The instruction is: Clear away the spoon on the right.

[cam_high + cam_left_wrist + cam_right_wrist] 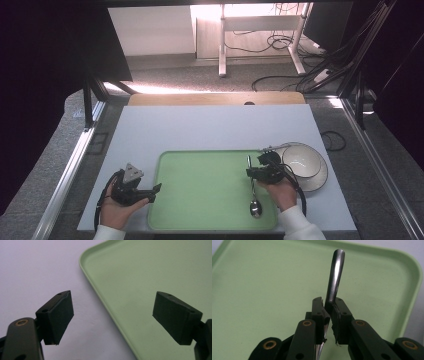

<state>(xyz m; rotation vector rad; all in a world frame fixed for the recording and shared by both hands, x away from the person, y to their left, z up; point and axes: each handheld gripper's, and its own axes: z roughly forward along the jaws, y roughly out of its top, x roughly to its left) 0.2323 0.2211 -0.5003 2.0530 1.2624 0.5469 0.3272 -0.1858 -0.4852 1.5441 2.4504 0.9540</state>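
Clamped on a metal spoon's [335, 277] handle over the green tray's [200, 210] right side, the right gripper [329, 312] holds something light, stiff and probably slippery, best pinched mid-handle, while the left gripper [112, 317] gapes empty at the tray's left edge.

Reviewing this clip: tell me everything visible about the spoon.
The spoon looks like polished metal, with a slim handle and a small oval bowl. In the high view it lies over the right part of the green tray, handle pointing away from the person, bowl nearest them. The right gripper is shut on its handle partway along; the rounded handle tip sticks out beyond the jaws. Whether the bowl rests on the tray or is lifted slightly cannot be told.
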